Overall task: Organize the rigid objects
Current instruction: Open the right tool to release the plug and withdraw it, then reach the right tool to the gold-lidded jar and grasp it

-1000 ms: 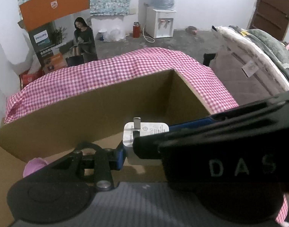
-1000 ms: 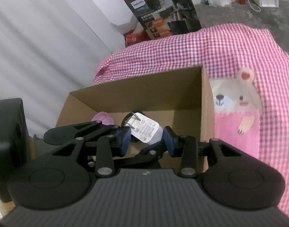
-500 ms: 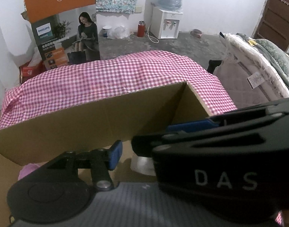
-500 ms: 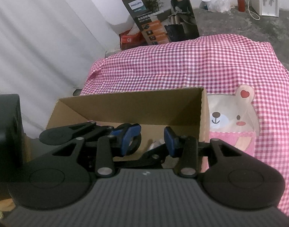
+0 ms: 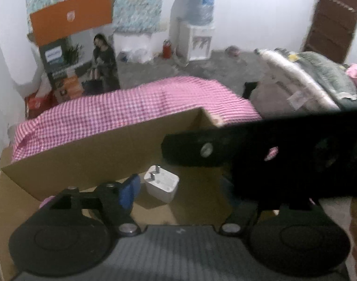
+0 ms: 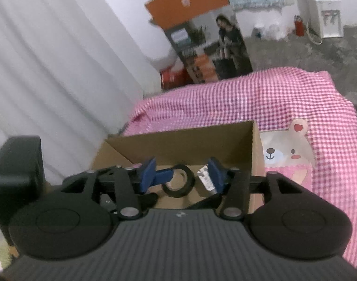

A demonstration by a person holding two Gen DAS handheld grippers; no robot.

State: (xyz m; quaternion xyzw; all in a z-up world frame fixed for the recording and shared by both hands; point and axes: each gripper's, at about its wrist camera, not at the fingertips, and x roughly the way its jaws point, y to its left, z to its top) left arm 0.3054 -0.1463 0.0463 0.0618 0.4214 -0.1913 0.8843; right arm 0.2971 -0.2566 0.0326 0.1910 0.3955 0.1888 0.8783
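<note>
Below the left claw [image 5: 178, 187], whose jaws are opening and empty, the white charger [image 5: 161, 185] lies inside the cardboard box [image 5: 85, 154], prongs up; the right claw [image 6: 181, 174] is also opening, holding nothing.

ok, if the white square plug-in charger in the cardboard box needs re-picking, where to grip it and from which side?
Take the white square plug-in charger across its flat side faces, coming from above into the open cardboard box. It lies on the box floor with its two metal prongs pointing towards the far wall, so stay behind the prongs, on the body.
</note>
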